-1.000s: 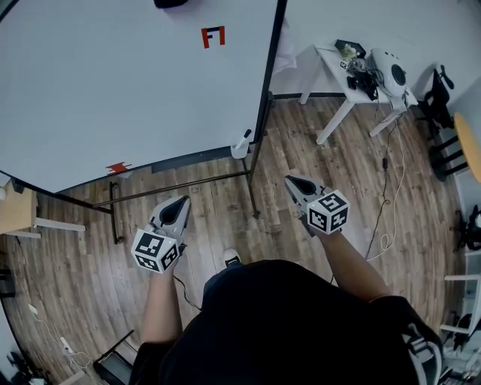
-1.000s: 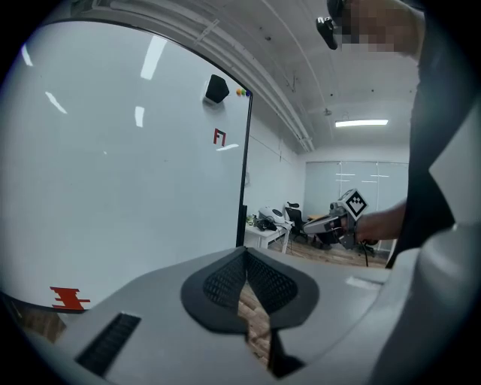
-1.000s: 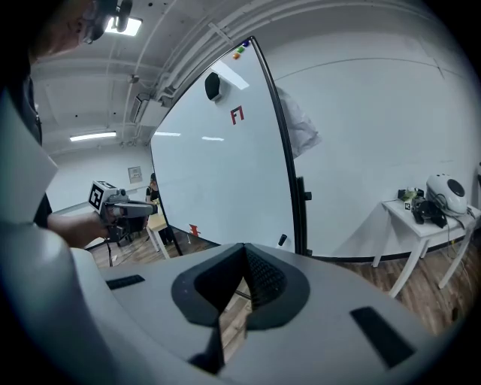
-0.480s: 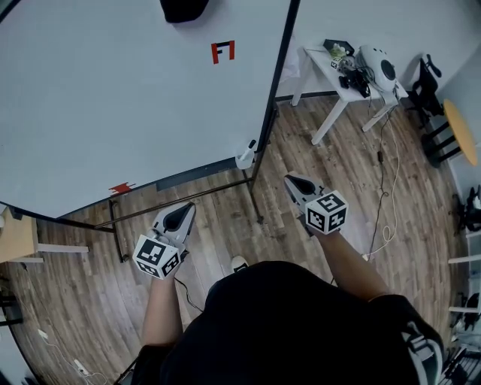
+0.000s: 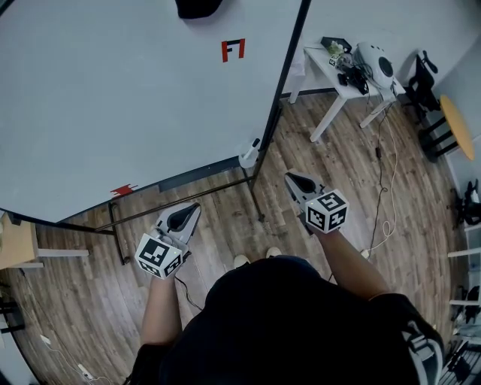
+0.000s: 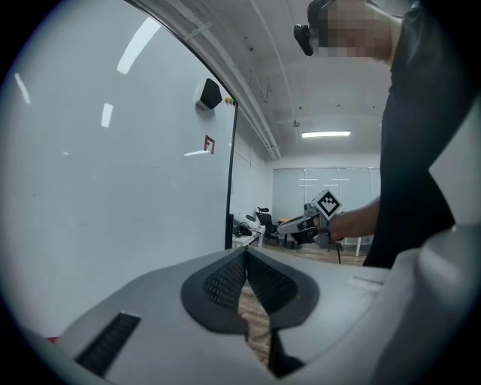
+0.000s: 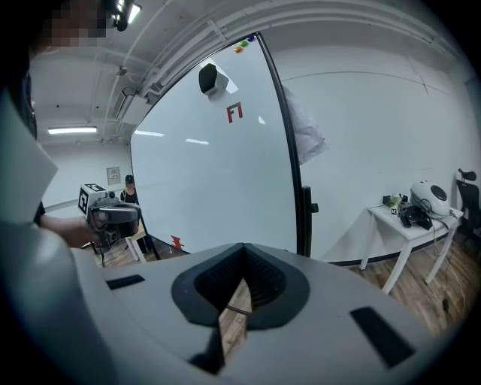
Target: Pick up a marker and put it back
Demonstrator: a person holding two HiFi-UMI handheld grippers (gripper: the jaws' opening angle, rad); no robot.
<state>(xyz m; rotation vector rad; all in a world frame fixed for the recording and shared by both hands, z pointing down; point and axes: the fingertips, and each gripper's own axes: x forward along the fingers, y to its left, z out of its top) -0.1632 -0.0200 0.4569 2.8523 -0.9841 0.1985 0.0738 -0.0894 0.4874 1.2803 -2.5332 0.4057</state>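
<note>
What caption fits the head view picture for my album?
Person facing a big white whiteboard on a wood-plank floor, left gripper and right gripper both shut and empty.

floor: wood planks (image 5: 353, 180) | whiteboard (image 5: 113, 98) on stand | white table (image 5: 322, 63) by white wall (image 5: 376, 19) | ceiling strip light (image 6: 325, 134)

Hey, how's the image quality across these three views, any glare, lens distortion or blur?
Head view: sharp and evenly lit, though the wide lens bows the whiteboard and the wood floor. Left gripper view: bright streaks of glare lie across the whiteboard, and the corners go dark and rounded. Right gripper view: fainter streaks on the board, the same dark circular border, upright edges curved.
</note>
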